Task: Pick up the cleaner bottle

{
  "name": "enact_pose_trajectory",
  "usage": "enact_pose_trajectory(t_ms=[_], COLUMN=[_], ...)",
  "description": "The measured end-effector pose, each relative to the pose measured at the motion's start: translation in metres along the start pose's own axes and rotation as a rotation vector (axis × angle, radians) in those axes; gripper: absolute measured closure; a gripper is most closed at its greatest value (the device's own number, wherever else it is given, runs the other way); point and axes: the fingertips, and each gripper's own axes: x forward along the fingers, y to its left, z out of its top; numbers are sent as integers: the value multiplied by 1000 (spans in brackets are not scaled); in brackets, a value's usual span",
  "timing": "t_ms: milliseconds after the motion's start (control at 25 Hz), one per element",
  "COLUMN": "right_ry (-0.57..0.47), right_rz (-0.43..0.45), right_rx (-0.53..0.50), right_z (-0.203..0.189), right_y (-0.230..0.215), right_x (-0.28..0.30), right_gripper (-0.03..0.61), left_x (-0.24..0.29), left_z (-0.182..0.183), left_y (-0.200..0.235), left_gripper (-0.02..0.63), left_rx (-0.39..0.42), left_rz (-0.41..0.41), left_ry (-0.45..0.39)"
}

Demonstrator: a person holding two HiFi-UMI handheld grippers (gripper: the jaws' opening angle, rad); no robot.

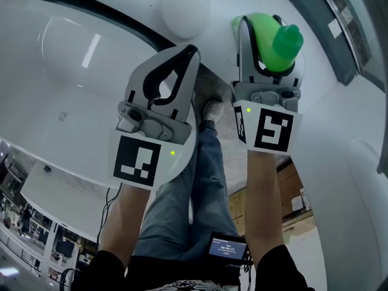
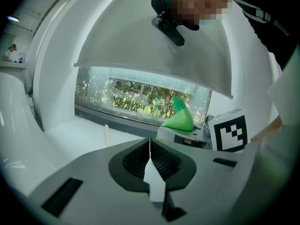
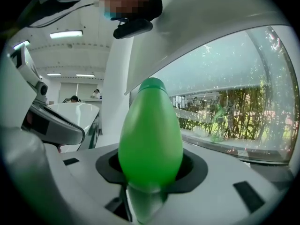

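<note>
Glossy white curved walls (image 1: pixel 73 71) fill the head view, where the right gripper (image 1: pixel 264 38) holds the smooth green cleaner bottle (image 1: pixel 284 41). Left gripper view: the left gripper (image 2: pixel 150 156) has its grey fingers clenched together, empty. Right gripper view: fingers clamp the teardrop-shaped bottle

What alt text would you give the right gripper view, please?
The right gripper is shut on a bright green cleaner bottle, whose capped end points away from the camera. The left gripper shows at the left edge, and a window with greenery outside fills the right.
</note>
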Motion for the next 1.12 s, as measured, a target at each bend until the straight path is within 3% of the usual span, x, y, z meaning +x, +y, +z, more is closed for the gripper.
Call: enact_pose_trajectory(t_ms=[1120], right_ry=[13], right_rz=[14], right_rx=[48], right_z=[0], right_y=[-6], right_x=[-5], right_gripper=[373], left_x=[-1], left_z=[-9], left_y=[0], left_gripper=[595], left_rx=[31], left_rz=[-11], left_ry=[16])
